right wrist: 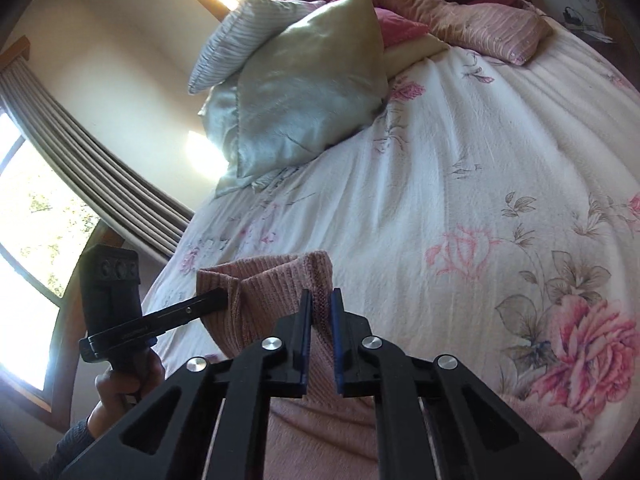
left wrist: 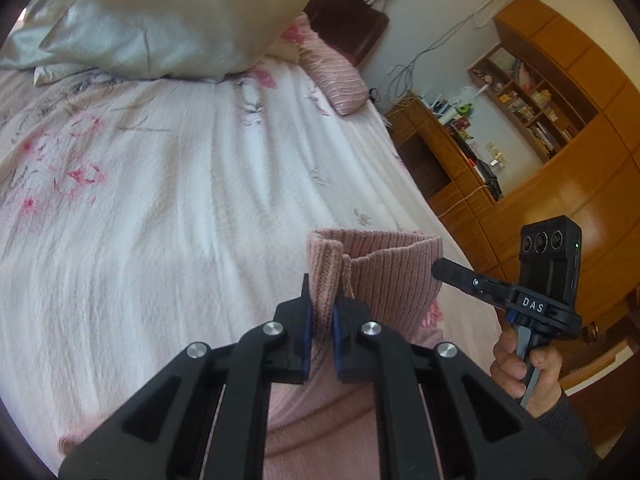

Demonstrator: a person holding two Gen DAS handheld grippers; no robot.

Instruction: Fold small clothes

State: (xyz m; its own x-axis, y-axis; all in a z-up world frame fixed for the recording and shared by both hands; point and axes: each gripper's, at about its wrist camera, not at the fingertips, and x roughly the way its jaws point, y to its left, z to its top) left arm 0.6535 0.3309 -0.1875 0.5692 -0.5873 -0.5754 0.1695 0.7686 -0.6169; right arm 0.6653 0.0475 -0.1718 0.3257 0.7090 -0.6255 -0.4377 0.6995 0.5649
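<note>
- Left wrist view, upper left of frame: pale green satin pillow [left wrist: 160, 20] on floral bedspread [left wrist: 160, 200], which fills the left and centre.
- Lower centre: left gripper [left wrist: 321, 308], jaws clamped on a bunched corner of the pink knit garment [left wrist: 384, 276]; the rest of the knit hangs below the fingers toward the bottom edge.
- Right of centre: right gripper [left wrist: 438, 268] meets the garment's other top corner; a hand [left wrist: 524, 368] holds its handle. Wooden shelving [left wrist: 560, 100] at far right.
- Right wrist view, left edge: window and grey curtain [right wrist: 100, 176]; lower left, the left gripper's finger reaches the knit's left corner.
- Lower centre: right gripper [right wrist: 320, 312], jaws pinched tight on the garment's right corner, top edge stretched between both grippers above the bedspread.
- Right: bedspread with large pink rose print [right wrist: 580, 344].
</note>
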